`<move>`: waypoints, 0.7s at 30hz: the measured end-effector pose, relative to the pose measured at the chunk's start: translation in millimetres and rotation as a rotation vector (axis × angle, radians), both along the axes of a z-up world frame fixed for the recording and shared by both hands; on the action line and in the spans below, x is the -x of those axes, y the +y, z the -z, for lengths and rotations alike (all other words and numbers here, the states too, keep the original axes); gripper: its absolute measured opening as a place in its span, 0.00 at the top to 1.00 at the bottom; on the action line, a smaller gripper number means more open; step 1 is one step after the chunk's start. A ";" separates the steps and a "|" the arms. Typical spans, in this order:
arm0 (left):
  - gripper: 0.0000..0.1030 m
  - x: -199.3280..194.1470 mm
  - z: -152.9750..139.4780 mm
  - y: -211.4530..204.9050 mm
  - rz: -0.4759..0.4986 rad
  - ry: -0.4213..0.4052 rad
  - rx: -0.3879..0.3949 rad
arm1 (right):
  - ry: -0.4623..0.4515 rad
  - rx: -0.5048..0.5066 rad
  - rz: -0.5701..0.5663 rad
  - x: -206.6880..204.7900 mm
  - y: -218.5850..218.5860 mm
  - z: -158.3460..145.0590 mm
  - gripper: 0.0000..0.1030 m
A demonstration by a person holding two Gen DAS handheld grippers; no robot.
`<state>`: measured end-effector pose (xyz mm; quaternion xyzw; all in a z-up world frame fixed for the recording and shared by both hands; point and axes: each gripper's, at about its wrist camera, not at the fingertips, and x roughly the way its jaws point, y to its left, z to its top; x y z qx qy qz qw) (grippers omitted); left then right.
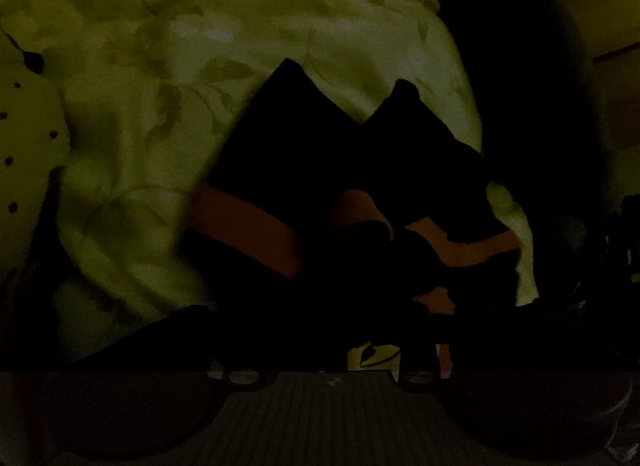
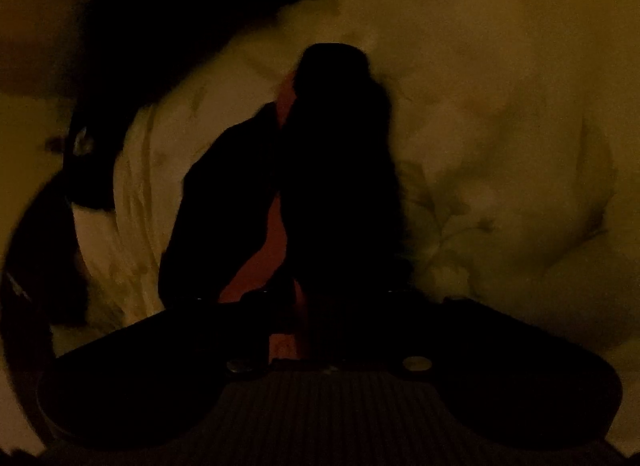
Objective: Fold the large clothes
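Note:
Both views are very dark. In the left wrist view a black garment (image 1: 320, 153) with orange panels (image 1: 248, 229) lies bunched on a pale leaf-print bedsheet (image 1: 160, 105). My left gripper (image 1: 344, 266) is buried in the dark cloth; its fingers cannot be made out. In the right wrist view my right gripper (image 2: 292, 169) shows as two dark fingers close together, with the black and orange garment (image 2: 276, 234) between them, lifted above the pale sheet (image 2: 500, 145).
A pale polka-dot fabric (image 1: 24, 133) lies at the left edge of the left wrist view. A dark band with a small shiny object (image 2: 82, 141) is at the left of the right wrist view. Dark background lies beyond the bed.

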<state>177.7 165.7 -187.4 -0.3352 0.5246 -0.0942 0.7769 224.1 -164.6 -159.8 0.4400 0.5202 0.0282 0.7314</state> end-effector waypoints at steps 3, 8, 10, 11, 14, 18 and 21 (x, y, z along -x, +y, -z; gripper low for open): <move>0.21 2.0 -8.3 -8.1 0.040 0.008 -0.027 | -0.037 0.089 -0.055 10.1 8.1 -22.9 0.75; 0.23 17.0 -22.6 -33.5 0.174 0.021 -0.063 | -0.064 0.148 -0.043 39.8 -0.2 -48.7 0.76; 0.23 26.9 -26.7 -46.8 0.228 0.015 -0.080 | -0.053 0.154 -0.025 57.9 -10.6 -54.3 0.76; 0.23 32.3 -28.2 -54.0 0.252 0.016 -0.081 | -0.047 0.155 -0.016 64.7 -15.6 -53.9 0.76; 0.24 48.9 -33.5 -79.9 0.333 0.013 -0.089 | -0.023 0.170 0.023 92.1 -34.8 -59.3 0.76; 0.25 66.7 -50.1 -129.1 0.482 -0.036 -0.124 | -0.033 0.218 0.070 132.1 -63.7 -75.5 0.76; 0.26 82.1 -68.9 -170.8 0.586 -0.096 -0.124 | -0.059 0.246 0.141 164.1 -97.0 -92.7 0.76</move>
